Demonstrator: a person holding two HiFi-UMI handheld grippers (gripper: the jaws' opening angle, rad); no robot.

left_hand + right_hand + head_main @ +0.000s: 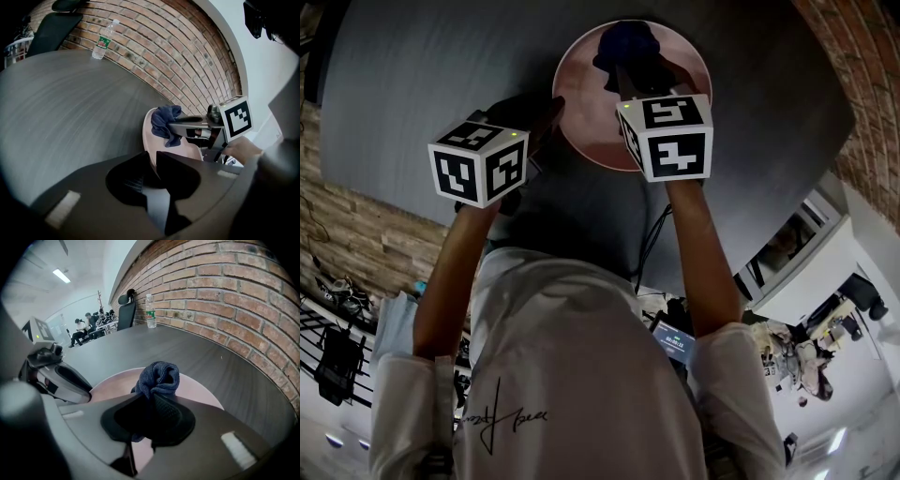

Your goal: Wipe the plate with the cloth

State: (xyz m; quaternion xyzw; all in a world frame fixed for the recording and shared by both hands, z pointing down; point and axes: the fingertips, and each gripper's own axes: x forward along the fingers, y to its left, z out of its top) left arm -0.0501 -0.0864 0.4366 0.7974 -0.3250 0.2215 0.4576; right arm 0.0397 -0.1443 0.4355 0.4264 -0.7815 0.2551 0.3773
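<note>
The dark grey worktop point(441, 84) fills most of the head view, with a brick wall point(225, 301) running along its far side. A round pink plate point(581, 103) lies flat on the worktop, directly ahead of the person and between the two grippers.

The left gripper point(152, 180) sits at the plate's left edge. In its own view the rim runs down into the narrow slot between the jaws, so they seem to be clenched on the rim, though the dark pads make the contact hard to read.

The right gripper point(150, 416) reaches over the plate from the near side. Its jaws are closed tight on a dark blue cloth point(159, 376). The cloth bunches up above the jaws in a rounded wad and a tail of it hangs below them, over the plate's pink surface.

A clear plastic bottle point(150, 311) with a green label stands upright at the far end of the worktop, close to the wall and well apart from the plate.
</note>
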